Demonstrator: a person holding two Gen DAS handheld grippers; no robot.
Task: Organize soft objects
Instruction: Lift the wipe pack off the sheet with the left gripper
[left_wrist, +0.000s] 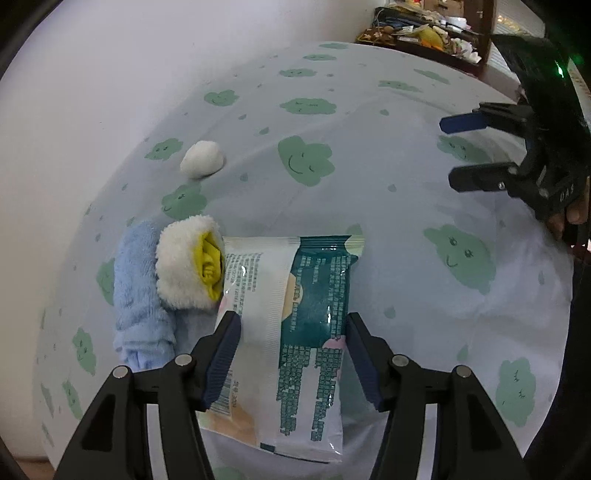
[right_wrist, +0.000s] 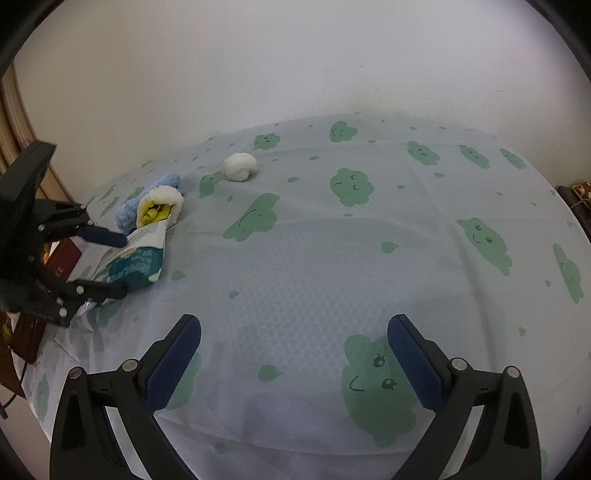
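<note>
Roughly midway, judging by the layout. Already gathered in one cluster on the sheet (left_wrist: 406, 122): a blue towel (left_wrist: 136, 291), a fluffy white roll (left_wrist: 188, 262) with a yellow core lying against the towel, and a packet (left_wrist: 295, 314) butted up to the roll's yellow end. Left out so far: a white ball (left_wrist: 203, 160), alone on the sheet, farther toward the wall and well apart from the cluster. Probably next in line for collecting, though no bin or target spot anywhere in view to confirm where everything belongs.

Left gripper (left_wrist: 291, 321) straddling the packet, one pad at each long edge. No buckling or lift visible in the packet, so impossible to say whether squeezing it or merely flanking it. Same doubt from the right wrist view, with the left gripper (right_wrist: 125, 264) seen side-on and the packet (right_wrist: 129, 258) crumpled between its fingers. Right gripper (right_wrist: 295, 325) spread wide, holding nothing, poised over bare sheet away from every object; also seen from the left wrist view at the right edge (left_wrist: 448, 152).

Hard to make out: the packet's print, too small and warped to read. Towel's far side hidden behind the roll. Packet's near end partly covered by the left gripper's fingers. Cluttered shelf (left_wrist: 424, 33) at the top right too blurred to sort. Red book (right_wrist: 62, 262) beyond the sheet's left edge mostly blocked by the left gripper.
</note>
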